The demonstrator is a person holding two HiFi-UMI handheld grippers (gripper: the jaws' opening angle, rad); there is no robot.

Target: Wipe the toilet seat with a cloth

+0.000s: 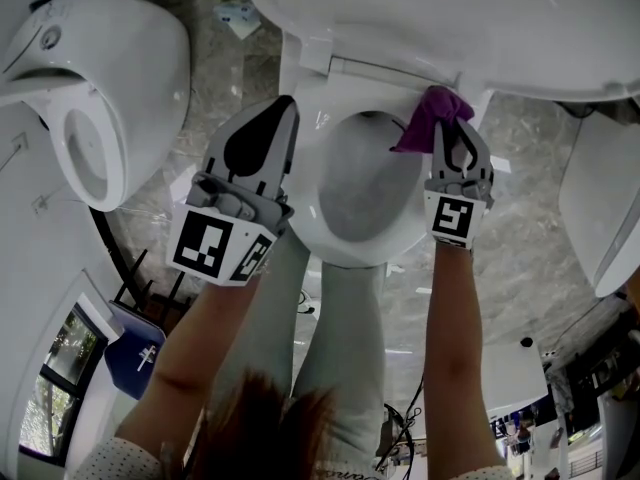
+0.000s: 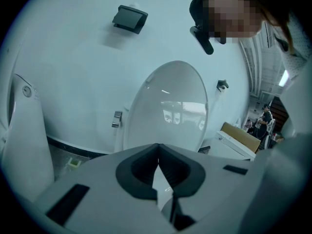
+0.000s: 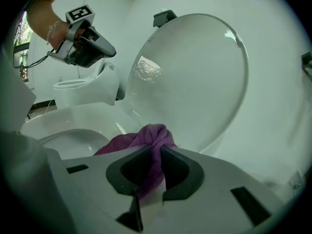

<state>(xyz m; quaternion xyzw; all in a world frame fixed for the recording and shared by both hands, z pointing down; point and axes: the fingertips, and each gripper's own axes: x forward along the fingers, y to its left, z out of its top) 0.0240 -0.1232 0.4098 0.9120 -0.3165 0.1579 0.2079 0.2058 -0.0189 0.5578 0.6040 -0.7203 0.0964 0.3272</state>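
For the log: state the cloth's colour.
Purple cloth, clearest in the right gripper view.

The middle and front of the white ceramic toilet bowl [image 1: 350,218] are left open. Its rear is walled off by the raised glossy white lid [image 1: 450,18], close behind the right claw [image 1: 452,128] clamped on the bunched purple cloth [image 1: 425,123]. Leftward, a strip of grey stone floor [image 1: 215,78] is bounded by a second white toilet [image 1: 120,78].
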